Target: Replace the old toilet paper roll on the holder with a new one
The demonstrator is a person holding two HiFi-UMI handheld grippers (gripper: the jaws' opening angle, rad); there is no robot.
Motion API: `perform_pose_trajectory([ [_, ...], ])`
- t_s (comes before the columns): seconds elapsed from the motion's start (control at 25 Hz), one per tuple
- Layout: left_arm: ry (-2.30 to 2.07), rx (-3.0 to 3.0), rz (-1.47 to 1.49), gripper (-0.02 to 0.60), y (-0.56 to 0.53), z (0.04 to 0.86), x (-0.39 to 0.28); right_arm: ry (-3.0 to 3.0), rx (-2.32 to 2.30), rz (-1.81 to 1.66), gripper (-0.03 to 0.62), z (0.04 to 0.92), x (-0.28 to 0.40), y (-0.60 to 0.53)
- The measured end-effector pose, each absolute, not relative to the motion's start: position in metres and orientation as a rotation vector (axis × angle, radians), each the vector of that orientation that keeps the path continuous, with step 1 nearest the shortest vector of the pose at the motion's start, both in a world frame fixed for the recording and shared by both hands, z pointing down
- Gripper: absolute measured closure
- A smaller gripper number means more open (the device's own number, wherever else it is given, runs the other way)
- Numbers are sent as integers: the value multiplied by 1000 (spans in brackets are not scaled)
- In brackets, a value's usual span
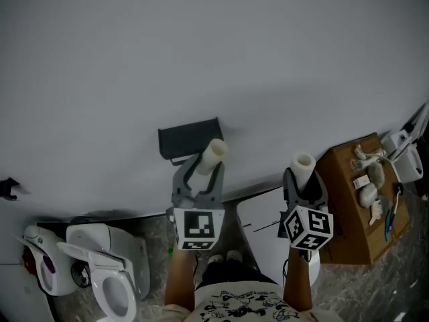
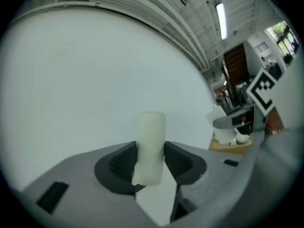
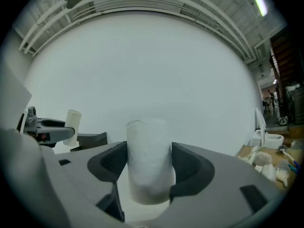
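My left gripper [image 1: 203, 172] is shut on the old roll, a thin cream cardboard tube [image 1: 215, 153], held just in front of the dark holder [image 1: 190, 138] on the grey wall. In the left gripper view the tube [image 2: 151, 146] stands upright between the dark pads [image 2: 122, 163] of the left gripper [image 2: 151, 164]. My right gripper [image 1: 305, 181] is shut on a new white toilet paper roll [image 1: 303, 166], to the right of the holder. In the right gripper view the right gripper [image 3: 149, 169] clamps that roll [image 3: 149, 161] upright, and the holder [image 3: 93, 139] shows at the left.
A white toilet [image 1: 100, 274] with its seat up stands at the lower left. A wooden cabinet [image 1: 348, 213] with small items on top is at the right. A white panel [image 1: 265, 223] lies on the floor between my arms. The wall ahead is bare grey.
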State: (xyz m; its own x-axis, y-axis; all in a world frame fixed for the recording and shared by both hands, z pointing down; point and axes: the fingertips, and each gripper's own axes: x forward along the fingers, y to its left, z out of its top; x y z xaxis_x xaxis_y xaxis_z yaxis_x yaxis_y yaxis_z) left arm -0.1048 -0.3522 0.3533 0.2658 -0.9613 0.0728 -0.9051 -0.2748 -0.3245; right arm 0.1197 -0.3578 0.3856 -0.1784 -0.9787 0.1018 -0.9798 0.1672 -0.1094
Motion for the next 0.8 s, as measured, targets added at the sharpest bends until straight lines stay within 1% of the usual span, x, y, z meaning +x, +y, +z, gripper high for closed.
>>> perform_pose_trajectory([
  [0.24,1973,-2347,20,396,-335,332,-166,-2463,1946,258,295,386,88,-364],
  [0.36,2050,-2356,147,396,-329,335,-188,-2479,1917,263,295,388,74,-367],
  [0.64,2128,-2317,202,396,-321,335,-218,-2521,1839,249,295,391,42,-373],
  [0.8,2142,-2298,206,396,-318,332,-229,-2509,1757,155,295,393,25,-385],
])
